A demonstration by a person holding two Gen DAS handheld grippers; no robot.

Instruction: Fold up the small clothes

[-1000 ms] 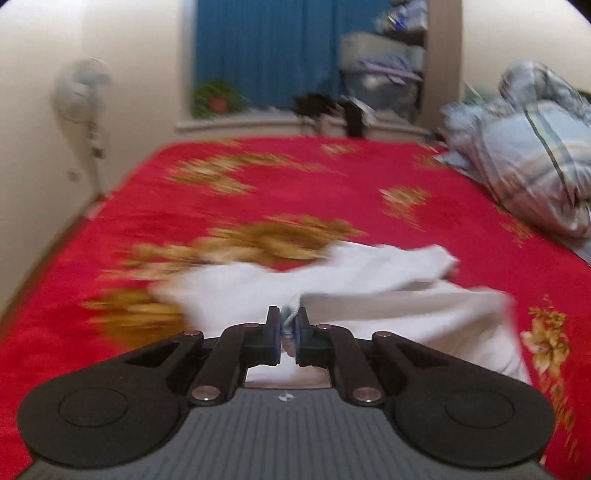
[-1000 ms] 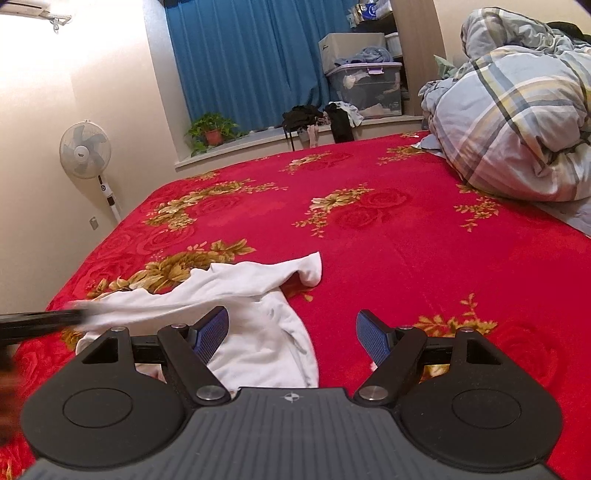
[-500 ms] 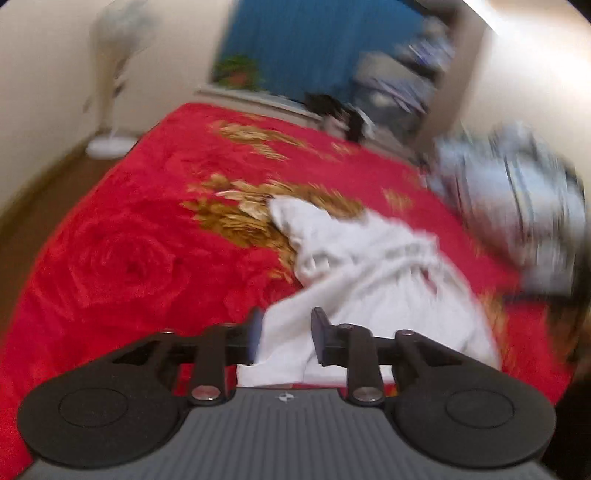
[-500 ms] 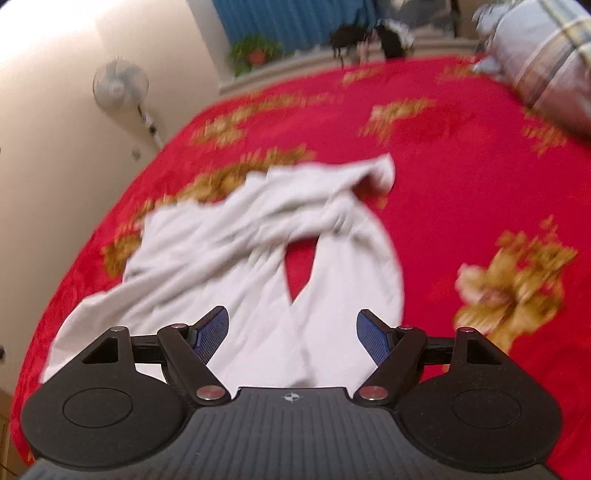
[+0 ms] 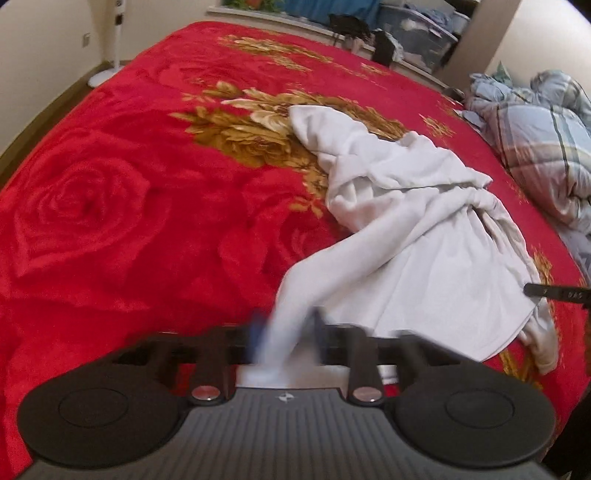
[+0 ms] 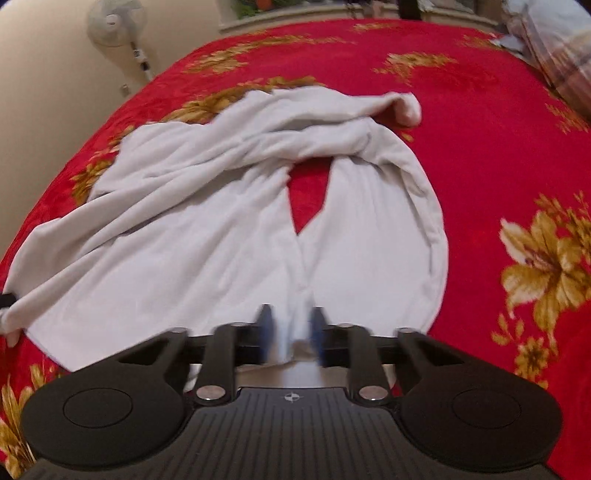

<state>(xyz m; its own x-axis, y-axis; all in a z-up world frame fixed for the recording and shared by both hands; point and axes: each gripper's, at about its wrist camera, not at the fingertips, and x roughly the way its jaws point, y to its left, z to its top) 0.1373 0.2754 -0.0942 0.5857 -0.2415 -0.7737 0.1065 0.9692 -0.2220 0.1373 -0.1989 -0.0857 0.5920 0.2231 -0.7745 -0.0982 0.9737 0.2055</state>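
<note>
A white garment (image 5: 424,266) lies crumpled on the red flowered bed cover (image 5: 110,203). My left gripper (image 5: 286,332) is low at its near left corner, jaws closing, with a strip of the white cloth pinched between the blurred pads. In the right wrist view the garment (image 6: 221,229) spreads wide, split in front so a red wedge of the cover shows through. My right gripper (image 6: 291,332) is closing on the near hem at that split, cloth bunched between its pads. A dark bar of the right gripper (image 5: 554,291) shows at the garment's right edge in the left wrist view.
A plaid quilt (image 5: 535,140) is heaped at the bed's far right. A standing fan (image 6: 114,22) is by the left wall. Storage boxes (image 5: 417,26) and dark clothes sit beyond the bed's far edge. The bed cover (image 6: 498,129) stretches right of the garment.
Both grippers have come down close over the garment. The left one opened and closed again on the cloth's corner. The right one's wide jaws have closed onto the near hem.
</note>
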